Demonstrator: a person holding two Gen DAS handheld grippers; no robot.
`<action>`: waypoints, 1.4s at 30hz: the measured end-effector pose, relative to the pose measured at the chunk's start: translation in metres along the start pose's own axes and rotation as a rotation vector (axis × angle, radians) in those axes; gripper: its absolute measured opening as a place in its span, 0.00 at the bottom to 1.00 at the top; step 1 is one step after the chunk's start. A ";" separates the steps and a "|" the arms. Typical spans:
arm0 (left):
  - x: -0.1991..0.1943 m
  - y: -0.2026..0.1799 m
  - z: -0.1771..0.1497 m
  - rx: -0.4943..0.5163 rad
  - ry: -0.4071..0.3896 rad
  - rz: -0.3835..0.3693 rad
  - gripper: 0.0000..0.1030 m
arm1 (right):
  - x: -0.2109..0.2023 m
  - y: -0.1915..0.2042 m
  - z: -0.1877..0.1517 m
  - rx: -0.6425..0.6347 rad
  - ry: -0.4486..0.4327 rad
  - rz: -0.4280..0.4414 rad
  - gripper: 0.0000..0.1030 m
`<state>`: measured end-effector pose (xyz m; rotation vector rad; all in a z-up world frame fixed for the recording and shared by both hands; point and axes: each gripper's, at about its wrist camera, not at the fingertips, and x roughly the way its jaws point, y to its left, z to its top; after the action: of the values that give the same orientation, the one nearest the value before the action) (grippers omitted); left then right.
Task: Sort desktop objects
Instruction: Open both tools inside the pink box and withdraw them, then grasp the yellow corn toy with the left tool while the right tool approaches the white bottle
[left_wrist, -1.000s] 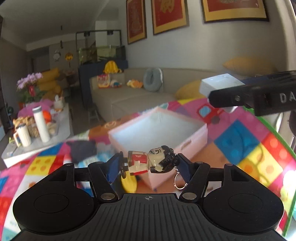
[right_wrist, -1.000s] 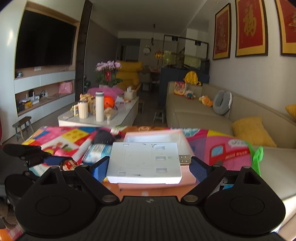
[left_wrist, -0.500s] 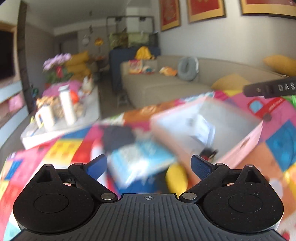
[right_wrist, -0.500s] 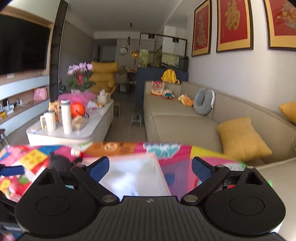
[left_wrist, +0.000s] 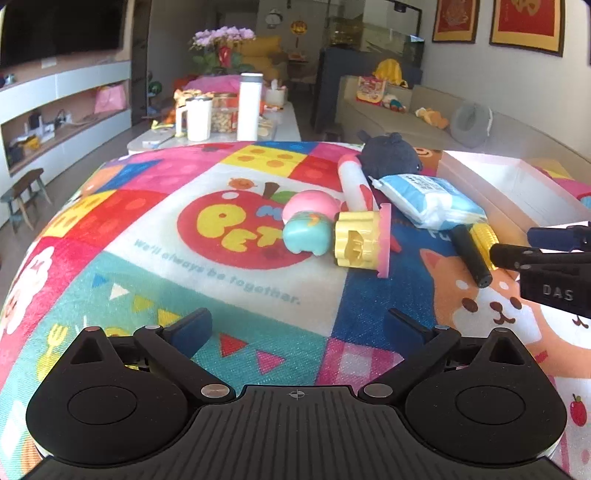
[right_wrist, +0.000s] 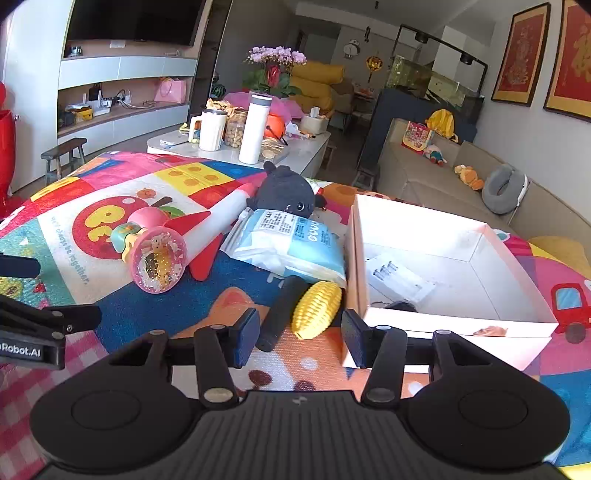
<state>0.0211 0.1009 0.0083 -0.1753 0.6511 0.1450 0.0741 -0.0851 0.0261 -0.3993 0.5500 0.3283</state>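
My left gripper (left_wrist: 295, 328) is open and empty over the colourful mat, short of the toy pile. My right gripper (right_wrist: 299, 332) is open and empty, just in front of a black cylinder (right_wrist: 279, 317) and a yellow corn toy (right_wrist: 316, 308). The white-and-pink box (right_wrist: 458, 325) stands at the right with a white flat item (right_wrist: 399, 280) inside. A snow-globe toy (left_wrist: 360, 240), a pink and teal squishy toy (left_wrist: 306, 229), a rocket toy (right_wrist: 221, 221), a blue tissue pack (right_wrist: 291, 243) and a dark plush (right_wrist: 286, 194) lie on the mat.
The right gripper's body (left_wrist: 554, 269) reaches in at the right of the left wrist view. Beyond the mat stands a white coffee table (right_wrist: 295, 147) with bottles and jars, and a beige sofa (right_wrist: 461, 181).
Both grippers have let go: the figure keychain and the white flat item left the jaws. Both then swung left and down from the box toward the toy pile.
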 end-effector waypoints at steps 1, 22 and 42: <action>0.000 0.002 -0.001 -0.008 -0.001 -0.005 1.00 | 0.003 0.004 0.000 -0.001 -0.006 -0.024 0.48; 0.000 0.003 -0.003 -0.051 -0.022 -0.055 1.00 | 0.028 -0.023 0.039 0.162 -0.007 0.205 0.84; 0.020 0.040 0.018 -0.295 -0.144 -0.131 1.00 | 0.241 -0.061 0.221 0.357 0.389 0.086 0.55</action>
<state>0.0399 0.1456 0.0050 -0.4866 0.4706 0.1261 0.3888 0.0077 0.0804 -0.0910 0.9913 0.2284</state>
